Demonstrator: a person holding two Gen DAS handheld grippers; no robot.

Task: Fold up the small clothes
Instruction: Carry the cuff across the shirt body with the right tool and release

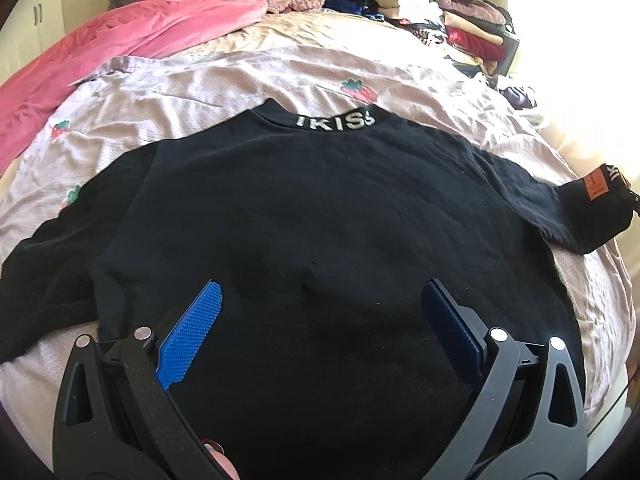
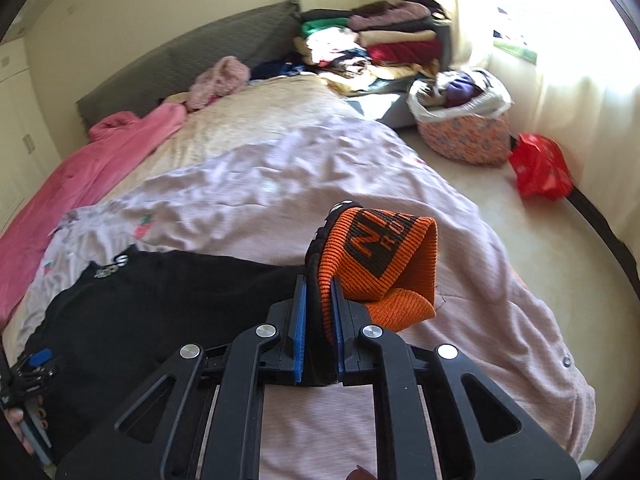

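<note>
Left wrist view: black top laid flat on bed, unfolded, under left hand-held gripper, spread apart. Right hand-held gripper clamped on sleeve cuff, prob. lifted; all folds left.

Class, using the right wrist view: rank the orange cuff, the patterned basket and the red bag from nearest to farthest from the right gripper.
1. Orange cuff, clamped in the right gripper fingers.
2. Patterned basket, on the floor, upper right.
3. Red bag, right of the basket; nearly as far, so a close call.
</note>
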